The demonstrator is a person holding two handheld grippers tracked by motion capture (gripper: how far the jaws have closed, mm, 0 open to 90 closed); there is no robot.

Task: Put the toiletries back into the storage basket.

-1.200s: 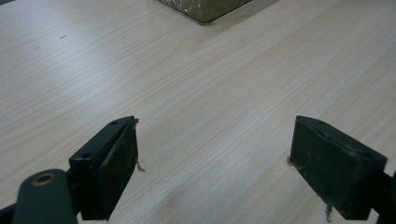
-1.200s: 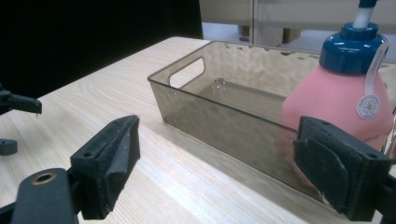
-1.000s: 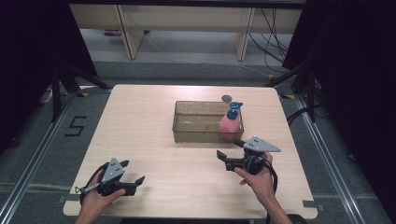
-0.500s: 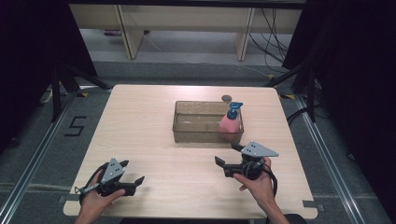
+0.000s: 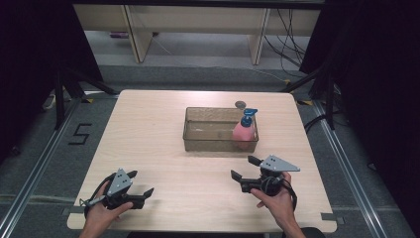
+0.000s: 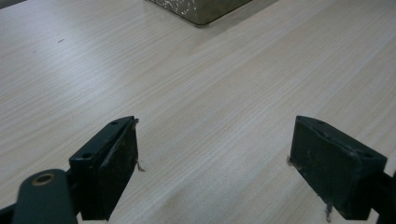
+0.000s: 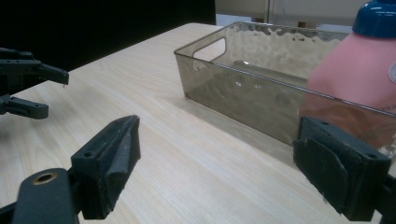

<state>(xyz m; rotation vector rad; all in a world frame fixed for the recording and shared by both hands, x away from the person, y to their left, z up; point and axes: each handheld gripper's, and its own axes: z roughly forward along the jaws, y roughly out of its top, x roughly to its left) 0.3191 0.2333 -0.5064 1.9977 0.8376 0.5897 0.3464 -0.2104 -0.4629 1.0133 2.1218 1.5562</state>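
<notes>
While "5" (image 5: 80,134) marks floor, pink bottle (image 5: 243,133) label unreadable, bin (image 5: 208,141)

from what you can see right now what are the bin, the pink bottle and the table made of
Bin: looks like smoky see-through plastic, glossy; the rippled walls show the bottle through them. Pink bottle: probably plastic, matte pink body with a blue cap. Table: light wood-grain top, likely laminate; smooth with a soft sheen.

Bare table (image 5: 148,139) lies open everywhere except where the clear bin (image 5: 218,144) blocks mid-table.
</notes>
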